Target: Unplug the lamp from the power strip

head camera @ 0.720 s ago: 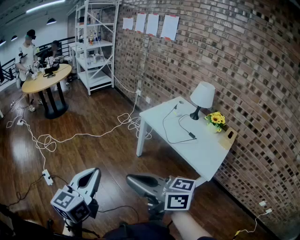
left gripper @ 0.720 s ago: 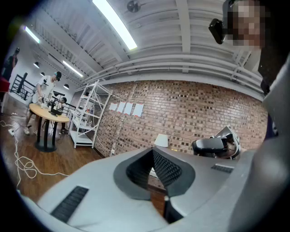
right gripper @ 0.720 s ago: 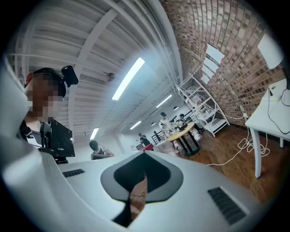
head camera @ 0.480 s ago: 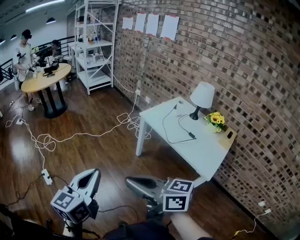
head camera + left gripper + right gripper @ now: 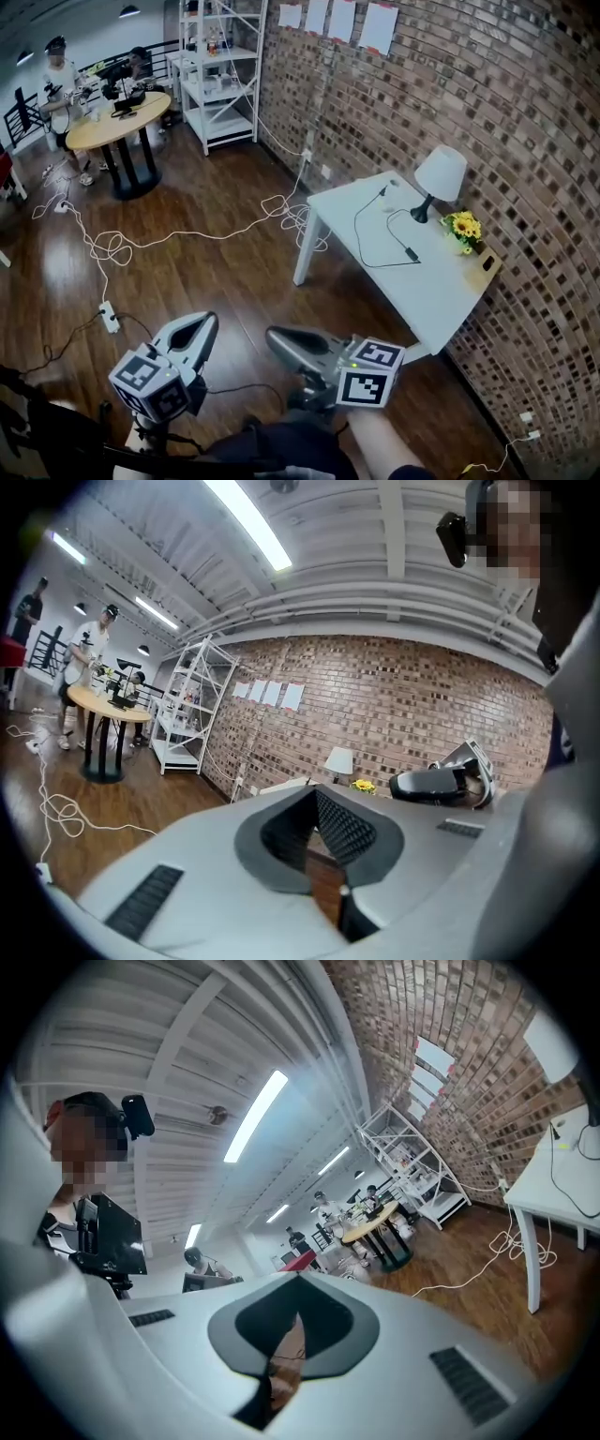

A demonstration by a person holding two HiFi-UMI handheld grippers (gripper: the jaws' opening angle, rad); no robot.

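Observation:
A white-shaded lamp [image 5: 441, 176] stands on the white table [image 5: 441, 291] by the brick wall, far ahead of both grippers. Its black cord [image 5: 375, 246] loops over the tabletop toward a pale power strip [image 5: 388, 195] at the far end; the plug itself is too small to make out. My left gripper [image 5: 199, 324] and right gripper [image 5: 278, 337] hang low over the wooden floor, both shut and empty. In the left gripper view the lamp [image 5: 338, 759] is small and distant, with the right gripper [image 5: 441, 782] to its right. The right gripper view has the table [image 5: 562, 1180] at its right edge.
Yellow flowers [image 5: 464, 228] sit beside the lamp. White cables [image 5: 122, 246] and a floor power strip [image 5: 110, 317] trail across the wood floor. A white shelf [image 5: 225, 75] and a round table [image 5: 117, 127] with people stand at the back left.
The view has shifted, so the table and lamp now sit further right and slightly higher. Both grippers have drifted a little to the right and stay shut.

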